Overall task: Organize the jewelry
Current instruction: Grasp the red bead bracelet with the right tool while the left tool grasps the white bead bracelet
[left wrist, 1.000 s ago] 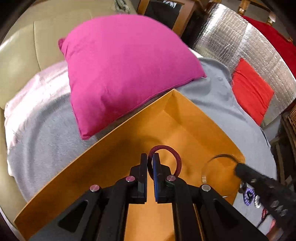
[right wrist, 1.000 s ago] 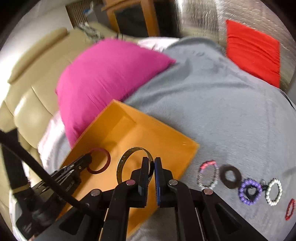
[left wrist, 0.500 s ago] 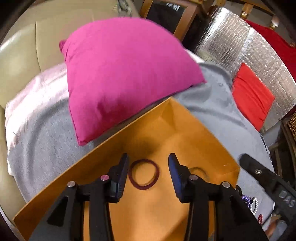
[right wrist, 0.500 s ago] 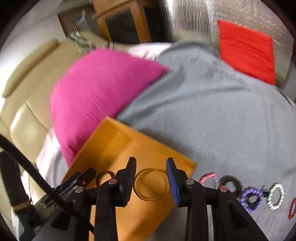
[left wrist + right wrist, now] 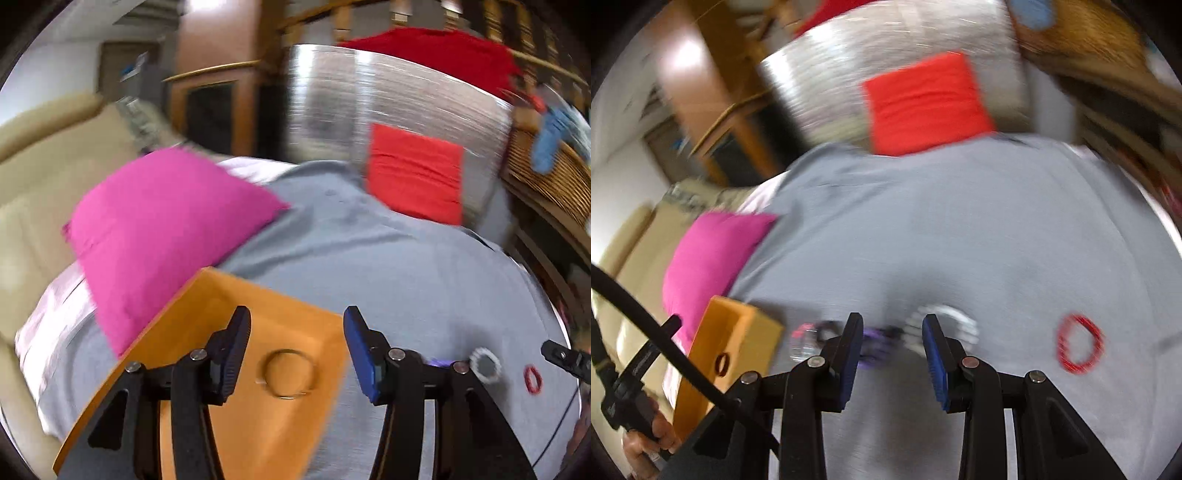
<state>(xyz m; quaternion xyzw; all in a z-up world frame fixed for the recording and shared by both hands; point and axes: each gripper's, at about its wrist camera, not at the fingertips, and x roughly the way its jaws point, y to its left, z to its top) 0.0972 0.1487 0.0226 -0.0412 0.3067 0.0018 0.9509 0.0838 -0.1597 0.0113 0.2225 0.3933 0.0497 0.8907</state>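
We see a big gray blanket (image 5: pixel 369 266) with a pink pillow (image 5: pixel 162 229) on it. An orange tray (image 5: pixel 207 332) holds a gold ring (image 5: pixel 290 373). Our left gripper (image 5: pixel 295 354) hangs above it, jaws opening, holding nothing. Our right gripper (image 5: pixel 892 354) is partly open and empty, over blurry bead bracelets (image 5: pixel 945 321). A red bracelet (image 5: pixel 1078 343) lies nearby.

I count two grippers, the left gripper (image 5: pixel 295 350) and the right gripper (image 5: pixel 892 354). One orange tray (image 5: pixel 207 332) holds two bangles: a gold bangle (image 5: pixel 290 373) and a dark red bangle (image 5: pixel 722 363). Loose on the one grey blanket (image 5: pixel 369 266) I make out a red bracelet (image 5: pixel 1078 345), a white beaded bracelet (image 5: pixel 484 365), and perhaps three more, too blurred to separate. One pink cushion (image 5: pixel 166 225), one red cushion (image 5: pixel 415 179).
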